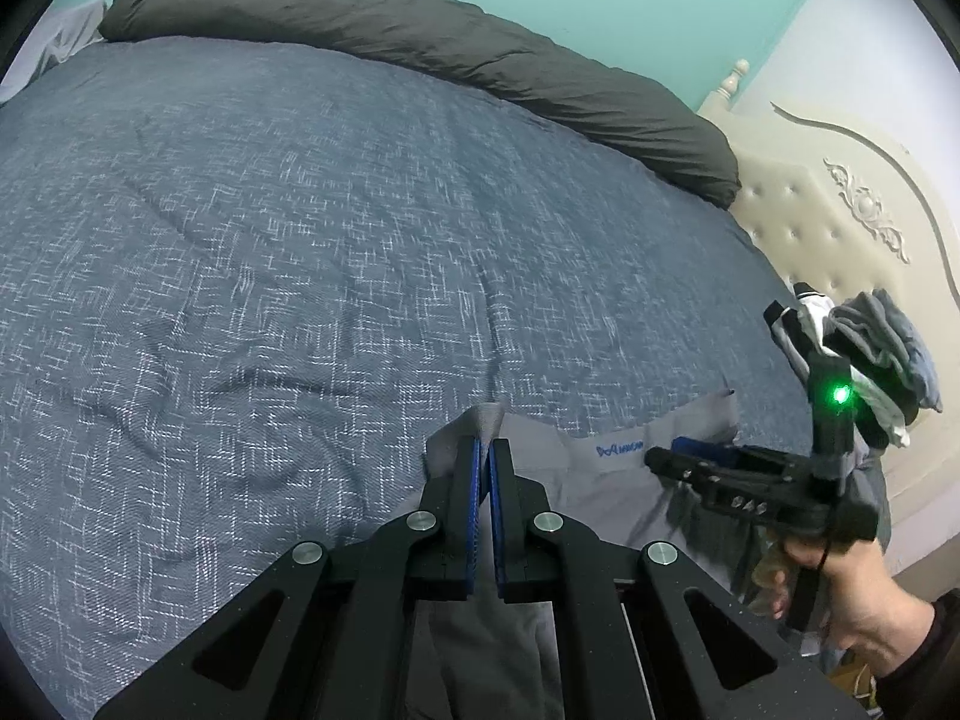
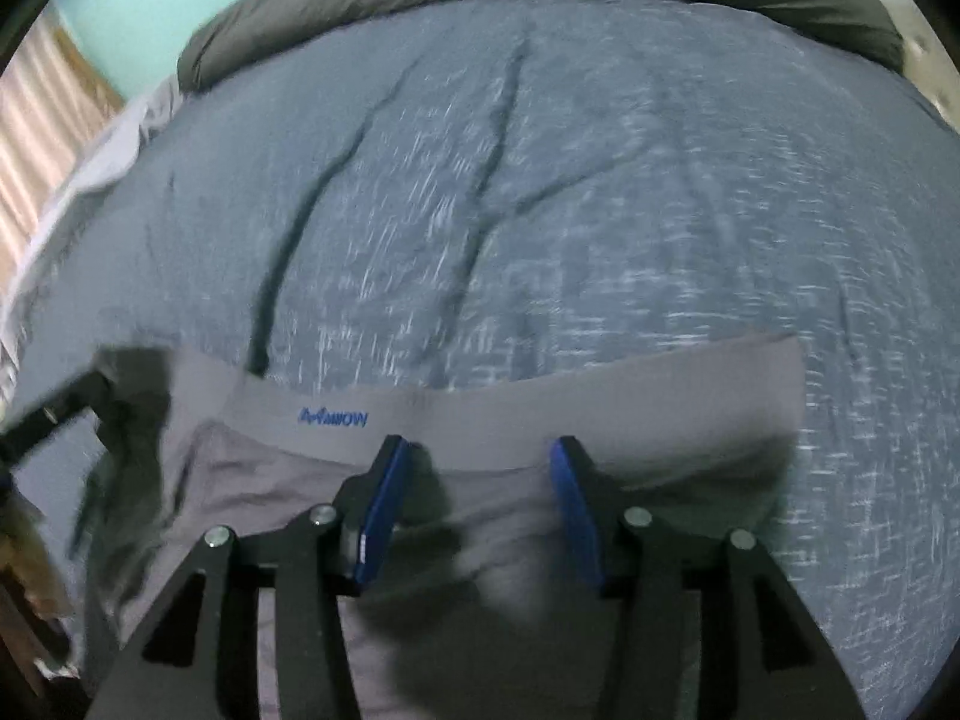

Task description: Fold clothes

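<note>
Both wrist views close, angled down across bed (image 1: 300, 240), sharing grey garment (image 2: 480, 414)

Both grippers are matte black frames with round silver bolts at the joints and blue pads (image 2: 378, 510) lining the fingers. A green light (image 1: 841, 395) glows on the right gripper (image 1: 666, 457), and a dark sleeve (image 1: 924, 660) covers the wrist.
</note>
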Tool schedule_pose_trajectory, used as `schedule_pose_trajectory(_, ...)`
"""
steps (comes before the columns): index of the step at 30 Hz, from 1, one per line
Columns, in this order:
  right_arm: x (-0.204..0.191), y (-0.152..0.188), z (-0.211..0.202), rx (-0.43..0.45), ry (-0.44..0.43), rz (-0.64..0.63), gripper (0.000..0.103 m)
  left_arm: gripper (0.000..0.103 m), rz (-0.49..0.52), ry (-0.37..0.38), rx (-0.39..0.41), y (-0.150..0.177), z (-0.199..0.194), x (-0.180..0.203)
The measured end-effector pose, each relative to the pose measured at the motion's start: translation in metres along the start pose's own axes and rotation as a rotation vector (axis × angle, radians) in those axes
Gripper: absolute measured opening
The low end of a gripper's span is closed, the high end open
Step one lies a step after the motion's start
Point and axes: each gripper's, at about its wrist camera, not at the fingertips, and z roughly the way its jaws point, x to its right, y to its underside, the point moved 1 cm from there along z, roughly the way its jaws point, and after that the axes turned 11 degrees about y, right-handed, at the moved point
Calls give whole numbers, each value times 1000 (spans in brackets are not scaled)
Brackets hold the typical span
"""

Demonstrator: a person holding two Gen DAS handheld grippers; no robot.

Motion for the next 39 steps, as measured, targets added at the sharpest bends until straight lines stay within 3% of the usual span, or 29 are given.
schedule_pose_trajectory(2, -7, 2, 1, 14, 26, -30, 21, 3, 0, 1, 1, -1, 0, 0)
schedule_pose_trajectory(5, -9, 4, -2, 30, 49, -38, 6, 3, -2, 2, 3, -2, -1, 0)
schedule_pose_trajectory(8, -9, 6, -8, 46, 54, -37, 4, 3, -7, 3, 5, -2, -1, -1)
schedule_pose_trajectory(17, 25, 20, -41, 84, -58, 74, 4, 3, -6, 13, -12, -1, 6, 1)
schedule_pose_trajectory(24, 43, 47, -52, 82, -68, 49, 4, 3, 9, 27, -40, 2, 13, 7)
schedule_pose_trajectory(27, 46, 51, -41, 79, -65, 27, 4, 4, 11, 30, -49, 3, 16, 7)
schedule_pose_trajectory(32, 62, 56, -34, 55, -57, 95, 4, 4, 23, 33, -63, 5, 20, 12)
schedule_pose_trajectory(39, 65, 54, -38, 96, -86, 130, 4, 4, 28, 34, -63, 5, 20, 12)
